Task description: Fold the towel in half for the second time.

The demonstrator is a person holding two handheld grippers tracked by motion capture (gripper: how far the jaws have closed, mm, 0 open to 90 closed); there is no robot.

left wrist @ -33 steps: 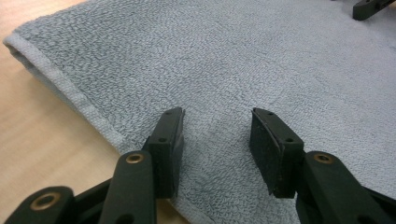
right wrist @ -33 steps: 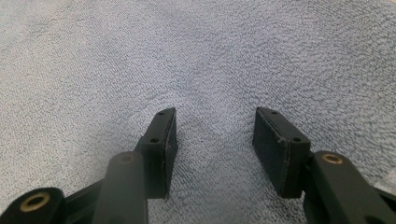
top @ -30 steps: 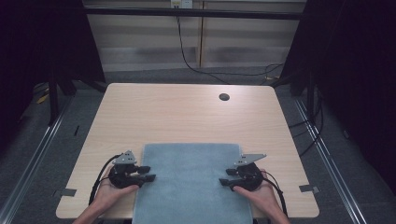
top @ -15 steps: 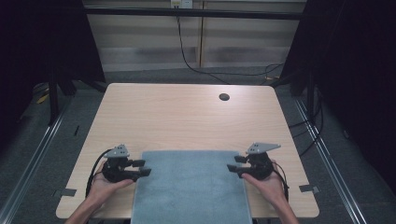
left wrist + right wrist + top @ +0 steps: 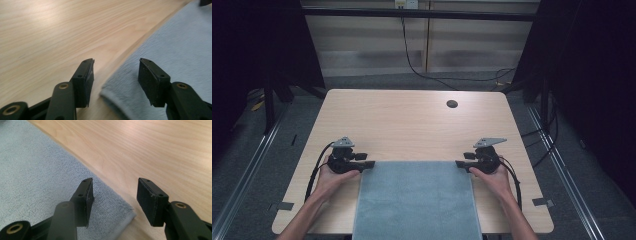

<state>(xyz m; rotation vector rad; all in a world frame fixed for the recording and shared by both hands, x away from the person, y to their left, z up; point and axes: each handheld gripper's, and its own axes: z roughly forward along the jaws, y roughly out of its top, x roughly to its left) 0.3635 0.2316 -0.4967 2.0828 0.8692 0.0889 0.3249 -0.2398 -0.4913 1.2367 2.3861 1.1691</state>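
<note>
Grey-blue towel [image 5: 414,200] lies flat on the wooden table [image 5: 412,125], near edge side, centred, with its front part hanging toward or past the table's near edge at the bottom of the high view. Far edge of the towel runs straight across between the two tools. Left gripper [image 5: 371,164] sits at the towel's far left corner, right gripper [image 5: 458,163] at the far right corner, each held in a hand [image 5: 332,175] low to the tabletop, jaws pointing inward at each other. In the left gripper view the left gripper [image 5: 115,72] has its jaws spread apart, the towel corner [image 5: 117,90] lying between and under them, nothing pinched. The right gripper view shows the same: right gripper [image 5: 114,192] jaws spread, the towel corner [image 5: 125,212] between them on the wood, not clamped. So both tools are lined up on the two far corners but not gripping. Towel looks smooth, no fold in it, single layer as far as I can tell. Judgement: work looks like handling or folding the towel by its far corners, and it is at the very start of a grab; corners are located, jaws placed, squeeze not yet made. Left to do: close on both corners, lift, move or fold the cloth. Small dark hole [image 5: 452,104] in the table's far side, well apart from everything.
</note>
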